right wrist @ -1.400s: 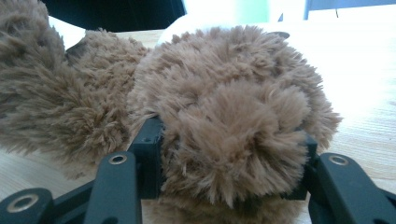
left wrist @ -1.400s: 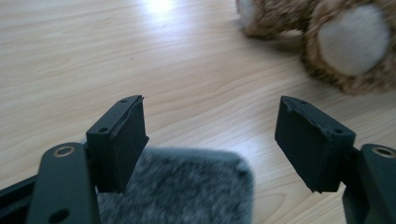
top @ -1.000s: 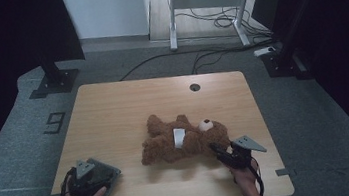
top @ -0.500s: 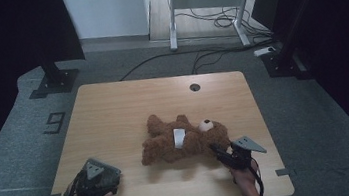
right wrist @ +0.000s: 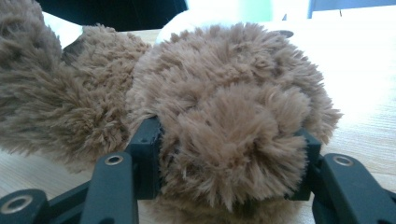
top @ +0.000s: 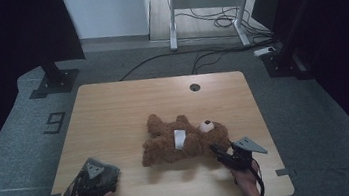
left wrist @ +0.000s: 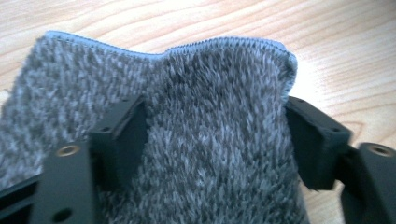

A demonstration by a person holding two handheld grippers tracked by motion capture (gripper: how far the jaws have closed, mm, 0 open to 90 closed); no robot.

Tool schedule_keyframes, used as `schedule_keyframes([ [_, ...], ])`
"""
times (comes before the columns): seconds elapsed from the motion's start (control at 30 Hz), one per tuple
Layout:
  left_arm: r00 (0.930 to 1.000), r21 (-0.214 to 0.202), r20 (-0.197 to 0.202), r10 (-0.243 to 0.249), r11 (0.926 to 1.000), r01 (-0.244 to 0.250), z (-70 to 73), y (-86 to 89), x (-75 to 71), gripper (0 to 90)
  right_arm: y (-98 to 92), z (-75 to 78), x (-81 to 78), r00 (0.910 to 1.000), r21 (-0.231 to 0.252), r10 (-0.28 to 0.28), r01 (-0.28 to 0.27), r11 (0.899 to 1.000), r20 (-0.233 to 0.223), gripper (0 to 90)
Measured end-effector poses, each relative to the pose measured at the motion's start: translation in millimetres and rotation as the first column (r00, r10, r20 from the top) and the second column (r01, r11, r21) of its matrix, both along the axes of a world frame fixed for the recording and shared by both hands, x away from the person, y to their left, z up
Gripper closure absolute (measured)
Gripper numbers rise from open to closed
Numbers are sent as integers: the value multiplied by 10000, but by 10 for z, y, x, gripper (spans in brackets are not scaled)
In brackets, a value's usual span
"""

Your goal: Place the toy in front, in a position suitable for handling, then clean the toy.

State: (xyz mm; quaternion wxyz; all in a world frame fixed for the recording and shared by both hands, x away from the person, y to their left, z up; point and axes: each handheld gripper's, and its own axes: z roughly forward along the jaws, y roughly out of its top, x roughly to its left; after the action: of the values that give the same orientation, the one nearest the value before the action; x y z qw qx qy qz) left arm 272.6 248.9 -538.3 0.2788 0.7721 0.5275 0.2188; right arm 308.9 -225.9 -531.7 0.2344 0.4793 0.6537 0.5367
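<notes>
While my right claw (top: 218, 151) sits clamped on the plush of the teddy bear's (top: 187, 137) head, the bear itself lies flat on its back near the middle of the table (top: 128, 108), towards my side. Seen along the right claw (right wrist: 229, 158), the brown fur bulges thickly between both pads, so I judge this toy light, very soft and squashy; it gives under pressure and will sag from any single hold. A limb or an ear would stretch, so the firm round head is the better place to take it.

My left claw (top: 92, 181) is at the near left corner over a grey fleece cloth (left wrist: 187, 140). Its jaws have just been closing, with the cloth between them, both pads against the pile. That fabric is limp and fuzzy, hardly slippery, and I think a pinch on a raised fold beats grabbing at the hem.
</notes>
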Motion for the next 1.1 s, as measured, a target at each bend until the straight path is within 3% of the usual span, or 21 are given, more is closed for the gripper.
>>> schedule_keyframes([
  [0.1,9996,215,231,146,9997,-151,7,20,-17,522,-4,0,0,10000,-9,30,-30,10000,-3,443],
  [0.13,9993,296,325,175,9994,-184,8,24,-26,522,-4,0,0,10000,-9,30,-30,10000,-3,443],
  [0.17,9992,227,348,208,9995,-216,14,41,-33,661,-5,1,2,10000,-9,36,-36,10000,-8,443],
  [0.23,9996,-805,282,-21,9967,44,53,100,-38,722,-5,1,3,10000,4,35,-35,10000,-11,443],
  [0.27,9996,-805,282,-21,9967,44,53,100,-38,735,-5,1,3,10000,4,35,-35,10000,-11,443],
  [0.3,9992,-1604,335,-194,9867,246,104,142,-51,744,-6,1,5,10000,22,44,-44,10000,-11,443],
  [0.33,9992,-1604,335,-194,9867,246,104,142,-51,749,-6,1,5,10000,22,44,-44,10000,-11,443],
  [0.43,9965,-2725,739,-395,9604,583,237,201,-101,752,-9,0,7,10000,38,47,-47,10000,-16,443],
  [0.67,9936,-2791,1097,-253,9587,552,326,206,-148,753,-7,-1,1,10000,28,39,-39,10000,-10,441],
  [0.83,9900,-2954,1393,-236,9532,642,389,182,-183,766,-8,-1,4,10000,46,53,-53,10000,-17,440],
  [0.97,9819,-3101,1837,-463,9451,1026,514,114,-241,765,-9,-1,3,10000,45,57,-57,10000,-14,441],
  [1.1,9772,-3125,2032,-618,9417,1245,592,34,-281,769,-9,-4,7,10000,81,41,-41,10000,-14,442],
])
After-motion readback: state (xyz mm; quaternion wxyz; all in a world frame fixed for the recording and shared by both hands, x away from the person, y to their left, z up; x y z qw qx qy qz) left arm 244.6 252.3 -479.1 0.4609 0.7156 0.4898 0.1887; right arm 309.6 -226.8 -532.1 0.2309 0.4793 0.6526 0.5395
